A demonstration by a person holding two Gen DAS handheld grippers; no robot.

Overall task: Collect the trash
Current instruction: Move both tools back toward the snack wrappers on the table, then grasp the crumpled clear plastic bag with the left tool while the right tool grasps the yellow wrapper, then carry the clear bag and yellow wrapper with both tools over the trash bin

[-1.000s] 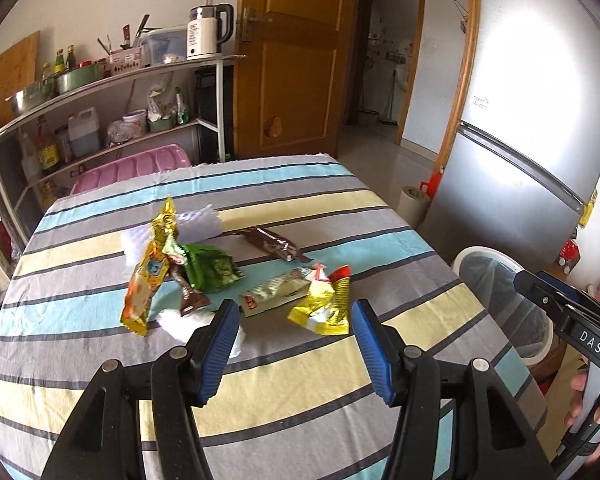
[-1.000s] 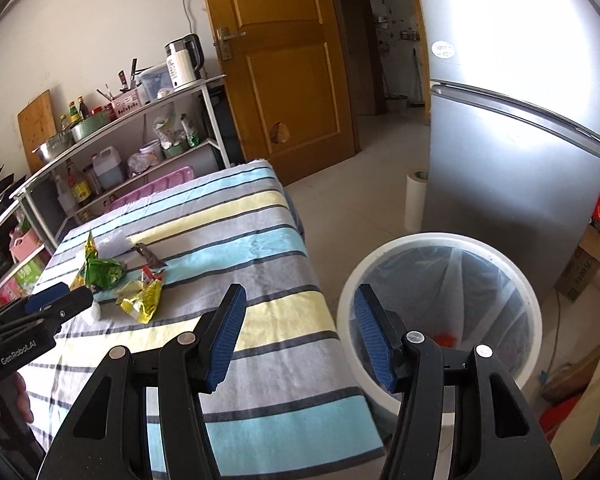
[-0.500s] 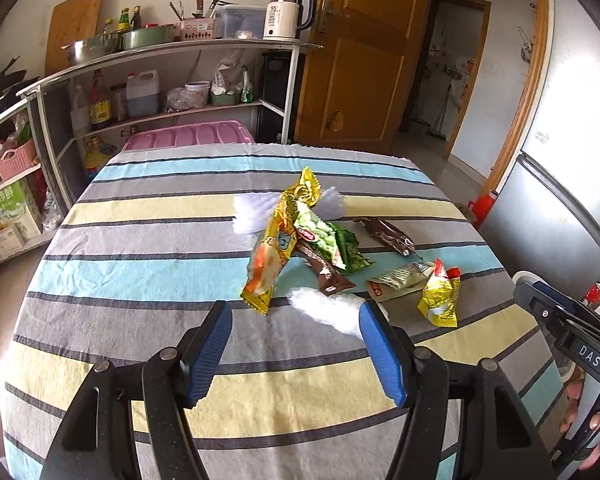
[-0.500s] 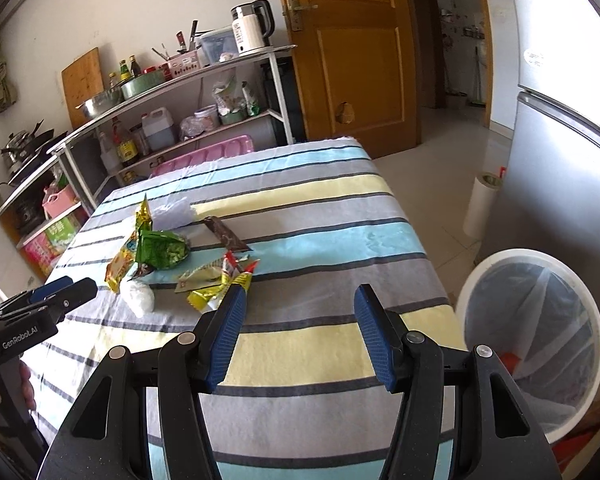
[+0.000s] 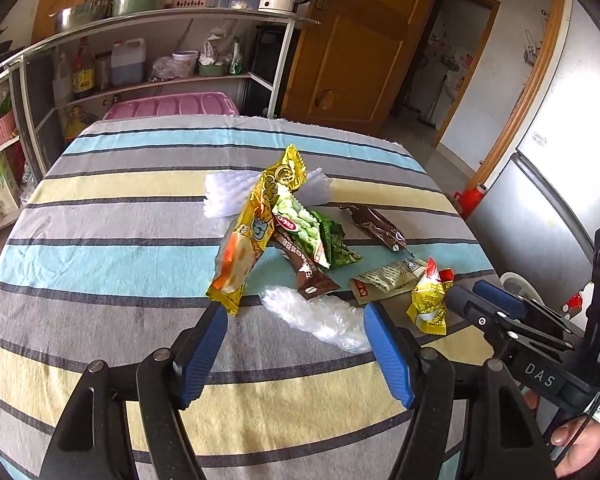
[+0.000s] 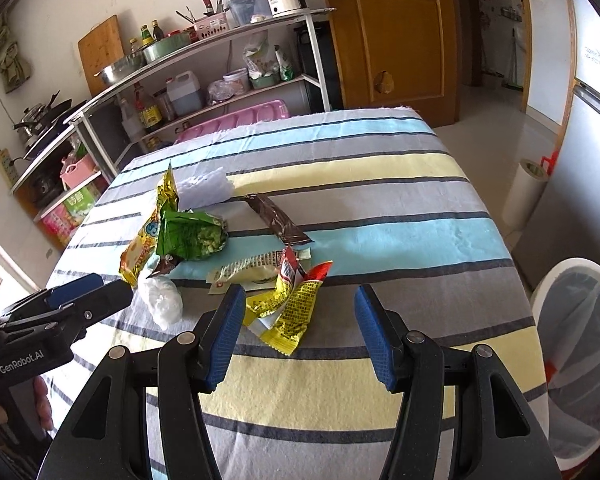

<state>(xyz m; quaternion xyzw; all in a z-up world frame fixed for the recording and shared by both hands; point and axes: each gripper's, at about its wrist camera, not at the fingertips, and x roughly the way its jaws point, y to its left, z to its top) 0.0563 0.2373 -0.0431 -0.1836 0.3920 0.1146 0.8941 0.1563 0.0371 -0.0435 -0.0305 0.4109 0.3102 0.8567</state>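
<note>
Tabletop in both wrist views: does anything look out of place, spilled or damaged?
Only the trash itself: a loose pile of opened wrappers on the striped tablecloth. A yellow snack bag leans across a green packet, a crumpled yellow-red wrapper lies nearest the right gripper, and clear plastic lies before the left gripper. No spill shows.

Bare striped table on the near and left sides; wrappers clustered mid-table, the right tongs close beside them, white bin off the table's right edge.
</note>
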